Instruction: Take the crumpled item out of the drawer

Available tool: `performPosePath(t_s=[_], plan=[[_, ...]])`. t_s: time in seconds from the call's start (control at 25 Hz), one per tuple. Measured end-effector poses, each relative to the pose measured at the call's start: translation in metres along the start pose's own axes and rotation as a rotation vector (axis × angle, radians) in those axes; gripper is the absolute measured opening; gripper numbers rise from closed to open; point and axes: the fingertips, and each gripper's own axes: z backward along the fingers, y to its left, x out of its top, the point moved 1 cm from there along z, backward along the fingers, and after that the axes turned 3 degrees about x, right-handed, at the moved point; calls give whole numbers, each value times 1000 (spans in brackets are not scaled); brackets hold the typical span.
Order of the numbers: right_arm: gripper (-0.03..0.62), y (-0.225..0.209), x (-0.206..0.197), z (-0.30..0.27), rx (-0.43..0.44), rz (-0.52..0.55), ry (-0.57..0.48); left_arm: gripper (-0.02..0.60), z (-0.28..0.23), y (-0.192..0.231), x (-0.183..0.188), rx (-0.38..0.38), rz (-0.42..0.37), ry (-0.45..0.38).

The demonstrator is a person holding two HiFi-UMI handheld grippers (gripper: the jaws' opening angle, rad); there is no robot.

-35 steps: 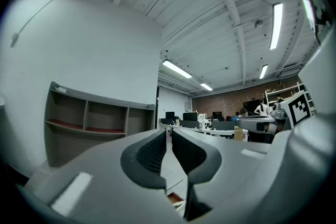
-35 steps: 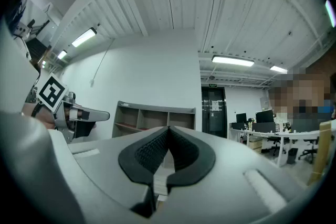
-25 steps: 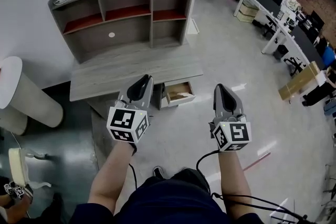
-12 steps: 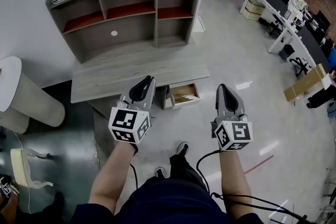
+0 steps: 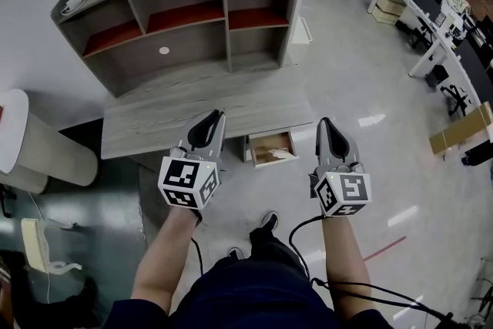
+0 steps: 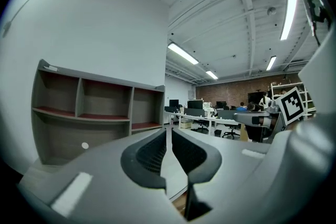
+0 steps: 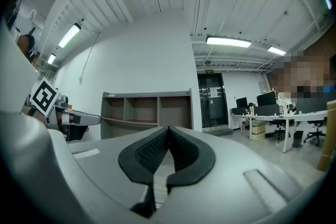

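1. Against the white wall stands a grey shelf unit (image 5: 177, 19) with open compartments and red-lined shelves. It sits on the back of a grey wood-grain desk (image 5: 177, 119).
2. The person's left gripper (image 5: 218, 115) is held out in front of the desk's front edge. Its own view shows the jaws drawn in to a thin slit at the tips, with nothing between them (image 6: 168, 129).
3. Under the right end of the desk a drawer (image 5: 266, 144) is pulled open, showing its wooden inside. From above it appears between the two grippers, and neither one touches it.
4. The crumpled item (image 5: 283, 155), pale and small, lies in the drawer towards its front right corner.
5. The right gripper (image 5: 323, 122) hangs over the shiny floor (image 5: 347, 88), right of the drawer. Its jaws are pressed together at the tips and hold nothing (image 7: 168, 128).
6. Further right are rows of office workstations (image 5: 431, 4).
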Motion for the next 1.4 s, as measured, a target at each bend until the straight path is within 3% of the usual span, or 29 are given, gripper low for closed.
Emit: performPosePath(t_s=[0.48, 0.76, 0.96, 1.16, 1.4], plan=[[6, -84, -33, -67, 41, -64, 56, 35, -98, -10, -38, 48, -52, 131], [6, -115, -52, -82, 48, -96, 78, 35, -134, -22, -68, 41, -153, 198], [6, -133, -63, -78, 15, -115, 89, 35, -158, -48, -100, -101, -222, 221], [6, -154, -77, -64, -64, -126, 122, 37, -177, -70, -166, -254, -337, 370], [6, -182, -95, -31, -219, -163, 158, 37, -182, -101, -257, -525, -519, 551]])
